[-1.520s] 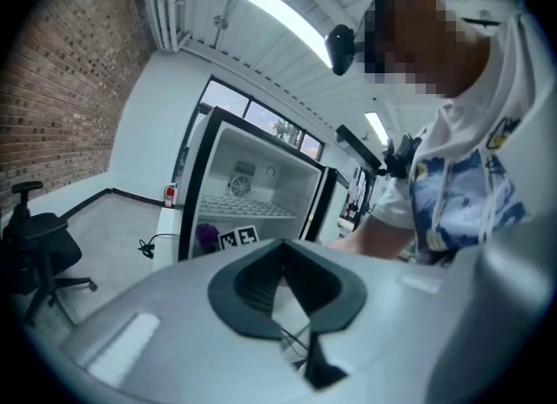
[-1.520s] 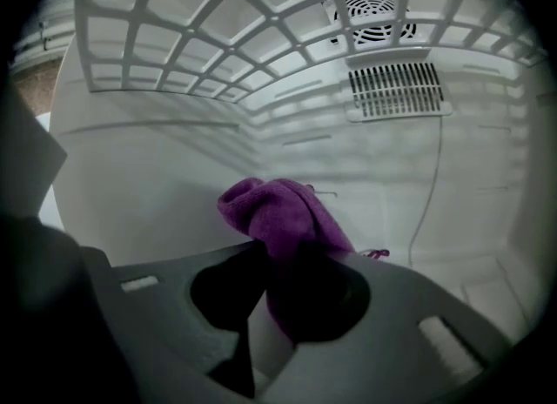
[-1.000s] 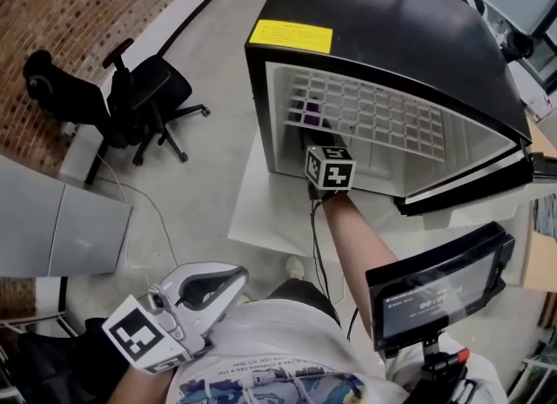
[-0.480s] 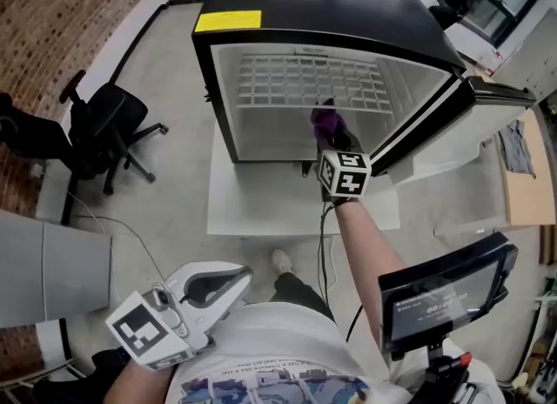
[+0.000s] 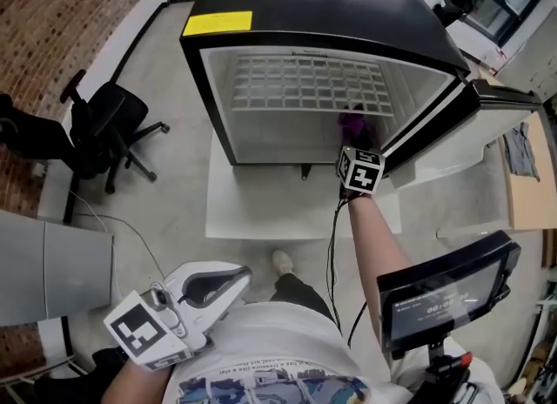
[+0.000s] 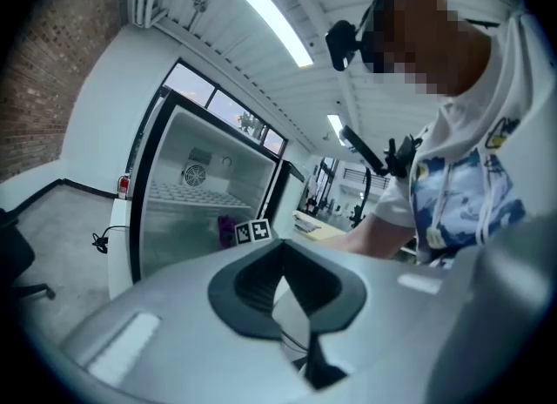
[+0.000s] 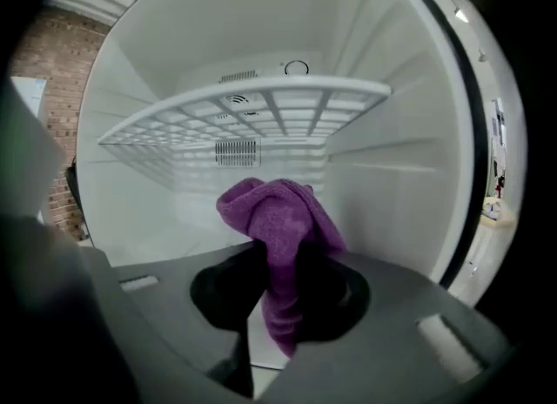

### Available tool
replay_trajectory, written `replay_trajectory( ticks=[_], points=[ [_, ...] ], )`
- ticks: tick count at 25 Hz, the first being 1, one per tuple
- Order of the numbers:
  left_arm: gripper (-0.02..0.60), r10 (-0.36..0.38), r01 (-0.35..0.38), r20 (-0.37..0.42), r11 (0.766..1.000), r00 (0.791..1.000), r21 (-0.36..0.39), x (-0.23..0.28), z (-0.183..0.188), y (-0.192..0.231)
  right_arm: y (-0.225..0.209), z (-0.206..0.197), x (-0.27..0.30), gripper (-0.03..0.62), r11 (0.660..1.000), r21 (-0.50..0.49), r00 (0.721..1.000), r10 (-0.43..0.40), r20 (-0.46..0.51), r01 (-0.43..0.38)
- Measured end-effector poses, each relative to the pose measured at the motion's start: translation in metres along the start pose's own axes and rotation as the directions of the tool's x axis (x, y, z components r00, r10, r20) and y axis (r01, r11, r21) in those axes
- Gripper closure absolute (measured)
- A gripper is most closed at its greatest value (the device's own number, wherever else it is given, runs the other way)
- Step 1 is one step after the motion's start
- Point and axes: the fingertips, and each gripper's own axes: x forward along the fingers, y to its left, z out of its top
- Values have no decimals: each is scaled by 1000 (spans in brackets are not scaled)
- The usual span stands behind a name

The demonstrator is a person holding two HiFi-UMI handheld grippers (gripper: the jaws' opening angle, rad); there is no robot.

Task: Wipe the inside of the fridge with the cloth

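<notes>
Step in hand: wiping the fridge [image 5: 209, 89] interior with the cloth [image 7: 280, 219], at the right side of the cavity.
Right gripper [image 7: 278, 306]: jaws clenched on the purple cloth, whose bunched top stands up past the jaw tips.
Cloth position: inside the fridge, below the wire shelf [image 7: 252, 102], near the right wall and the front edge of the opening. Whether it touches a surface cannot be told.
Left gripper [image 6: 300, 324]: jaws closed on nothing, held low by the person's side, well apart from the fridge.
Door [image 5: 452, 145]: swung open to the right, leaving the opening free.
Doing it well: press the loose bunch flat against the wall, not the hard jaw tips, and run overlapping strokes from the back corner to the front edge.
Grip: judged firm enough, but little cloth sticks out, so light pressure suits.
Risk: the wire shelf sits just above, and a raised stroke could snag the cloth on it.
</notes>
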Motion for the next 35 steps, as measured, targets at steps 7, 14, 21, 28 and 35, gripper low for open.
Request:
replay_trajectory(
  ticks=[7, 14, 21, 28, 35],
  points=[
    [575, 56, -56, -18, 998, 998, -12, 18, 7, 24, 6, -15, 43, 516, 999, 14, 997, 42, -58, -41],
    [575, 74, -74, -4, 996, 997, -41, 35, 19, 41, 43, -22, 62, 516, 991, -14, 987, 134, -92, -136],
    [575, 92, -90, 21, 994, 996, -63, 37, 27, 44, 91, -16, 63, 516, 970, -68, 970, 225, -96, -232],
    [575, 143, -142, 28, 989, 989, -42, 19, 21, 52, 148, -12, 66, 516, 941, -88, 943, 319, -100, -328],
    [575, 208, -207, 30, 978, 978, -34, -6, 14, 56, 204, -9, 64, 516, 908, -89, 911, 400, -102, -408]
  ],
)
